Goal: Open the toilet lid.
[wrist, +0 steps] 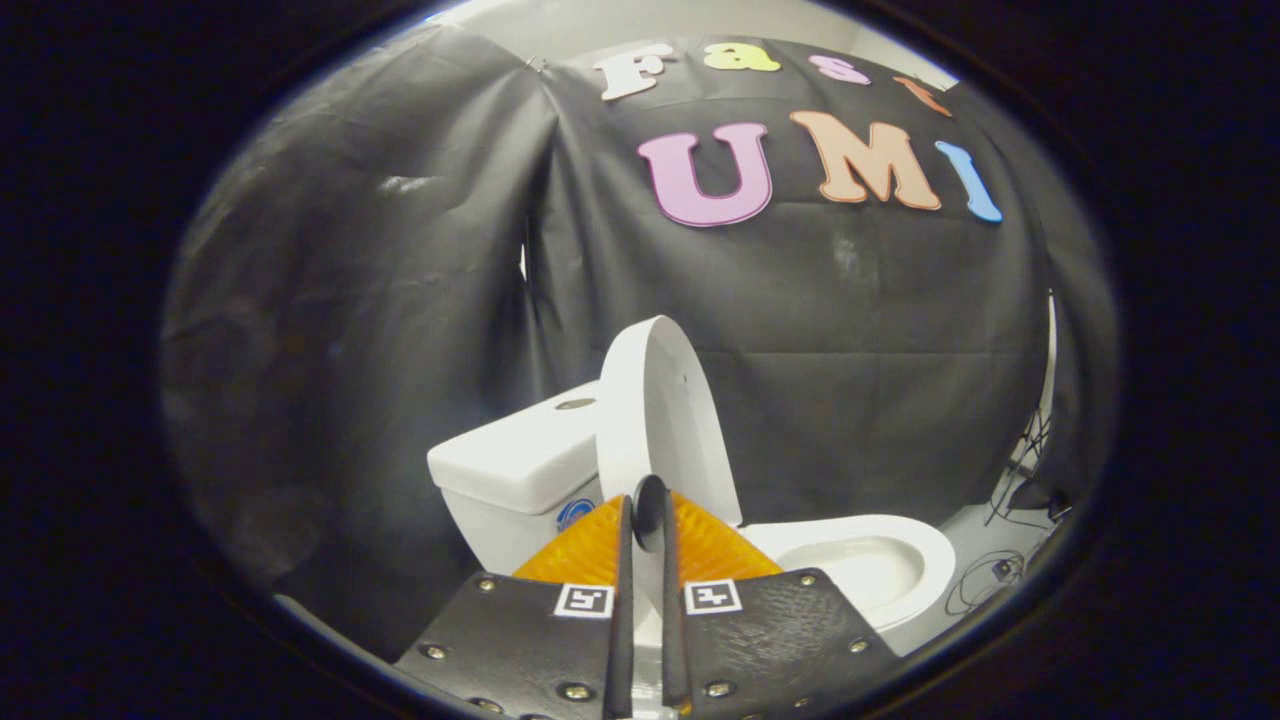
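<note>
So the toilet lid (pixel 655 420) is already tipped way up, standing nearly upright on its hinge just ahead of the gripper (pixel 645 520), its top edge leaning back toward the cistern (pixel 520 455). The lid's long axis runs up and down now, and I'm seeing it almost edge-on, with the lower rim dropping right into the narrow gap between the two fingers. Fingers are close together with only a slim slot between them, and the lid's edge sits in that slot. Looks like they're pinching it, but I honestly can't tell if both are pressing on it or just bracketing it.

Off to the right of the fingers the seat (pixel 905 545) lies flat around the open bowl (pixel 860 570), so the lid is clear of it.

Count: one toilet, one lid, one seat, one cistern with one flush button (pixel 575 404) on top, one gripper. My guess is the job's basically done, maybe a last nudge back toward the cistern and then let go
</note>
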Action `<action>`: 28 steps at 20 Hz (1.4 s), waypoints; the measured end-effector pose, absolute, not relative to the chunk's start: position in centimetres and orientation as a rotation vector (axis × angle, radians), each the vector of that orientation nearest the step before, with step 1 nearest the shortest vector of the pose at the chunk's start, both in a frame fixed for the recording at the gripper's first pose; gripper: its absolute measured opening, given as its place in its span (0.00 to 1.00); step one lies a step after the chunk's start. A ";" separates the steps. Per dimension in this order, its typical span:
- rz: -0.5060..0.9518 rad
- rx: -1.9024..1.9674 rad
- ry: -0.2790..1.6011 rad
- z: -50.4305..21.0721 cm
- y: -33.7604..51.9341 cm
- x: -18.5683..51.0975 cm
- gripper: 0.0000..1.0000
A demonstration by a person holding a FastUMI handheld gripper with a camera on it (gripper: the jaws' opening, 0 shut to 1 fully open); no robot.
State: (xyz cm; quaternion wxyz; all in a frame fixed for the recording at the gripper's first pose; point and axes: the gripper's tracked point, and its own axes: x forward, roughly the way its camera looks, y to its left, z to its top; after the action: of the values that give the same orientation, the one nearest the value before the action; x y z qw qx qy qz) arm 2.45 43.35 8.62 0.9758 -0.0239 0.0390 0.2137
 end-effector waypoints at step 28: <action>0.289 -0.153 -0.088 18.4 24.8 0.6 1.00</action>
State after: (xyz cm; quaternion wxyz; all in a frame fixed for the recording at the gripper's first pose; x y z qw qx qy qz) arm 0.58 24.77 18.37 0.9857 -0.0760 -0.0435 0.1439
